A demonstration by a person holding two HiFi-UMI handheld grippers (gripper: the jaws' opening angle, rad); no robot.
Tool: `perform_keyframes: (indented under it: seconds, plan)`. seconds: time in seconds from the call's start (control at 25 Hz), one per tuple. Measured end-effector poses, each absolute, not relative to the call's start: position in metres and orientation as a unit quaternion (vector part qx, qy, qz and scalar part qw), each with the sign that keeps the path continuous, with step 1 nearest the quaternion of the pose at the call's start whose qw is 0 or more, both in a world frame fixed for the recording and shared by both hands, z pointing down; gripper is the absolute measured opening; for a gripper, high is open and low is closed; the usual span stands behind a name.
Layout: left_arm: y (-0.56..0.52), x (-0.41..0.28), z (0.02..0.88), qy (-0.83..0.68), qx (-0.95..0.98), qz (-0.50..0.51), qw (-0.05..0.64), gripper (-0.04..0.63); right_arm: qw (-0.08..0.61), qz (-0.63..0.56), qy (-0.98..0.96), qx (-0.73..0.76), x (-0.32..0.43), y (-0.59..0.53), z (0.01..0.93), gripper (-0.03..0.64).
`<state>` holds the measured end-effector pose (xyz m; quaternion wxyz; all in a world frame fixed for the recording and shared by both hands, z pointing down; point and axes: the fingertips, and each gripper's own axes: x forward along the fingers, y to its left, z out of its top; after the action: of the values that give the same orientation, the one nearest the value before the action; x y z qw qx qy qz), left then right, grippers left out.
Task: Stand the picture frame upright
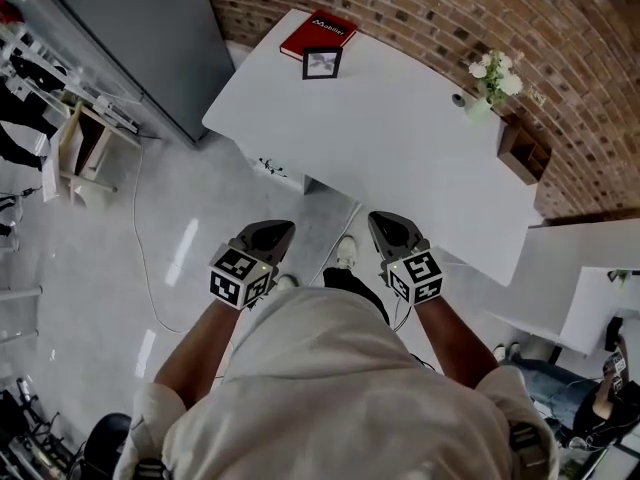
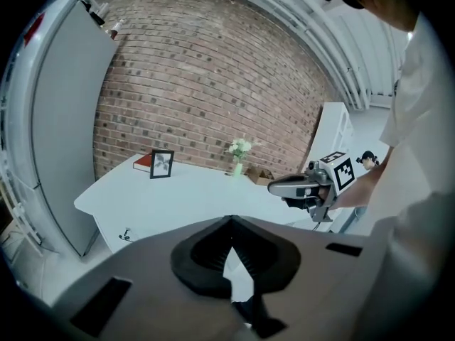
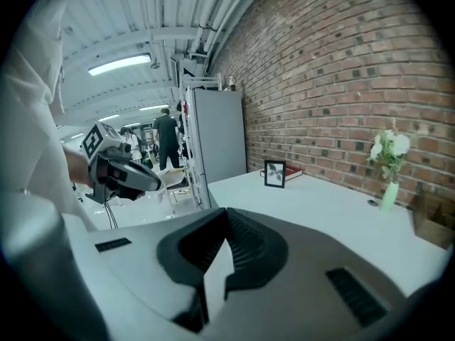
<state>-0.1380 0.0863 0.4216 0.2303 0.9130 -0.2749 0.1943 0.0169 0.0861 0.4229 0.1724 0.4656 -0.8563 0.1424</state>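
The black picture frame [image 1: 322,63] stands upright near the far left corner of the white table [image 1: 400,158], just in front of a red book [image 1: 318,34]. It also shows in the left gripper view [image 2: 162,164] and in the right gripper view [image 3: 274,173]. Both grippers hang well back from the table, close to the person's body over the floor. My left gripper [image 1: 281,228] is shut with nothing in it, its jaws meeting at a point [image 2: 231,220]. My right gripper [image 1: 379,219] is likewise shut and empty [image 3: 227,213].
A small vase of white flowers [image 1: 490,80] and a wooden box [image 1: 525,153] sit at the table's far right by the brick wall. A grey cabinet [image 1: 140,38] stands left of the table. Another white table [image 1: 585,268] lies to the right. A cable [image 1: 150,268] runs across the floor.
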Motion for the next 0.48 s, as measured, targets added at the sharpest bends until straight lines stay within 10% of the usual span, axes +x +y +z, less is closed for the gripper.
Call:
perform_keyframes:
  seconds: [0.48]
  plan:
    - [0.133, -0.176, 0.415, -0.24, 0.922, 0.182, 0.242, -0.006, 0.174, 0.145, -0.861, 0.455, -0.042, 0.144, 0.421, 0.005]
